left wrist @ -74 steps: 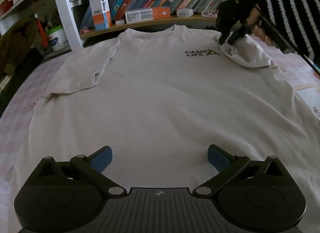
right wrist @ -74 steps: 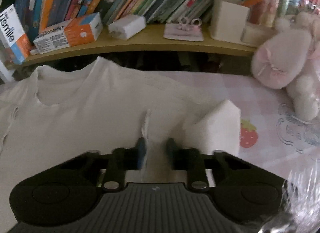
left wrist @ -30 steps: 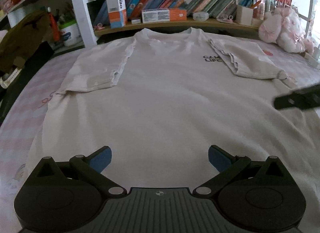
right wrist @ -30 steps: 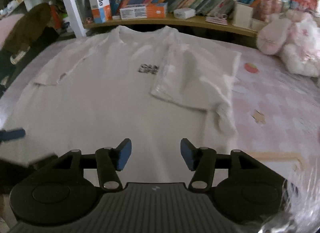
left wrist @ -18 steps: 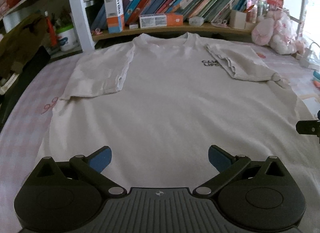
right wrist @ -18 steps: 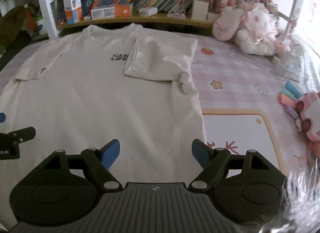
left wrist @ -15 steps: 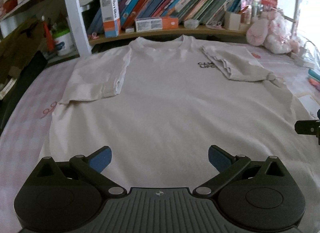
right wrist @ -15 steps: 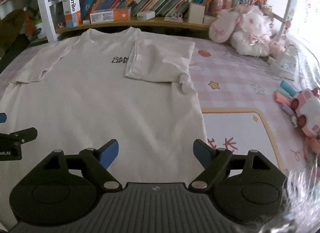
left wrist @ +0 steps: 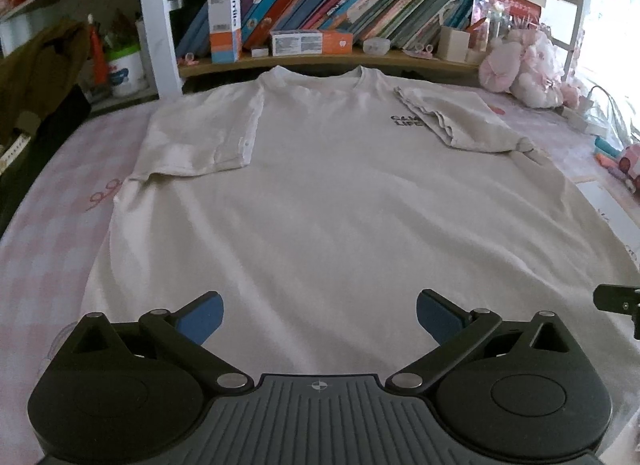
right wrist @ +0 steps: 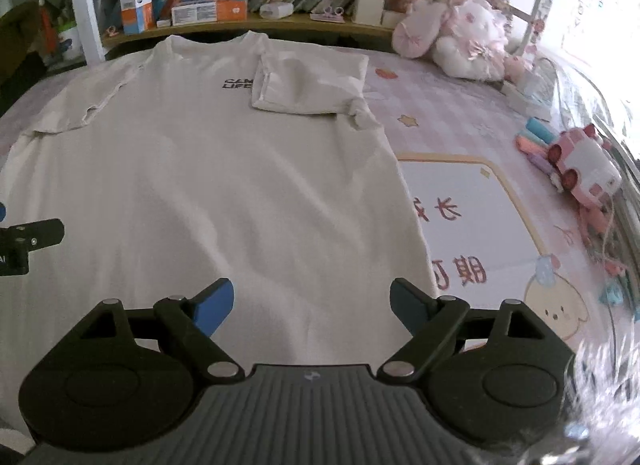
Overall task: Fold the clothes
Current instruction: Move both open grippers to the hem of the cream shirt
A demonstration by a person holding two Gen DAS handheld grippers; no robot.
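T-shirt (left wrist: 340, 201) flat, collar toward bookshelf (left wrist: 320, 61), hem near tools.

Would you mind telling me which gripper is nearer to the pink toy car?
Right. The right gripper hovers over the shirt's hem corner on the toy car's side; the left gripper is farther across.

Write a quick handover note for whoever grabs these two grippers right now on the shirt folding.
Left gripper: open, empty, over the near hem.
Right gripper: open, empty, over the hem towards the shirt's right edge.
The white short-sleeved T-shirt lies flat, front up, on the pink checked bedspread, collar towards the wooden bookshelf.
Done: both sleeves are folded inward onto the body; the right-hand sleeve partly covers the black chest print.
Left: fold the sides in and bring the hem up to the collar. Neither is started.
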